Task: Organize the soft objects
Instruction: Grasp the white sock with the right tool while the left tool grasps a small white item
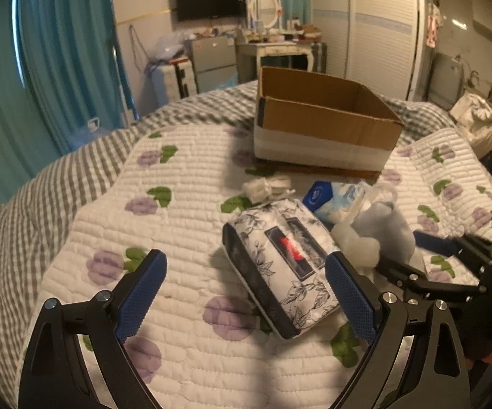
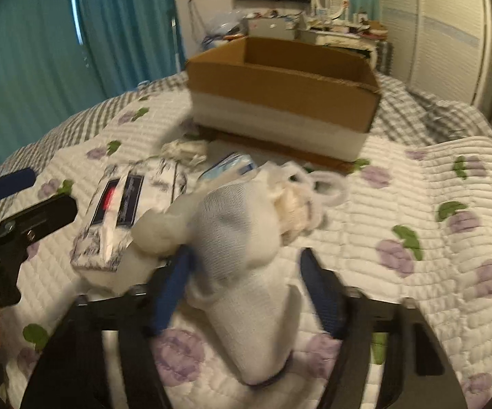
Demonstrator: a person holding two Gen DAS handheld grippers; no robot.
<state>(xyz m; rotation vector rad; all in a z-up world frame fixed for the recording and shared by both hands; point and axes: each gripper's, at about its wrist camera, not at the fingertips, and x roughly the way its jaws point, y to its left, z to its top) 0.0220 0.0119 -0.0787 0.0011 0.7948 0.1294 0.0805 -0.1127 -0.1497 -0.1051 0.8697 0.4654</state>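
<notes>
A floral tissue pack (image 1: pixel 281 262) lies on the quilt, also in the right wrist view (image 2: pixel 123 211). My left gripper (image 1: pixel 246 286) is open; its right finger sits beside the pack's near edge. A white sock (image 2: pixel 242 248) lies between the fingers of my right gripper (image 2: pixel 246 272), whose jaws stand apart around it; whether they press it is unclear from the blur. The sock (image 1: pixel 382 225) and right gripper (image 1: pixel 426 255) show at the right in the left wrist view. A blue-white pack (image 1: pixel 338 197) and a white bundle (image 1: pixel 266 185) lie behind. An open cardboard box (image 1: pixel 324 126) stands farther back.
Everything rests on a bed with a white floral quilt (image 1: pixel 184 218) over grey checked bedding (image 1: pixel 41 187). Teal curtains (image 1: pixel 58 61) hang at the left. A dresser with a mirror (image 1: pixel 266 6) and a wardrobe (image 1: pixel 382 34) stand beyond the bed.
</notes>
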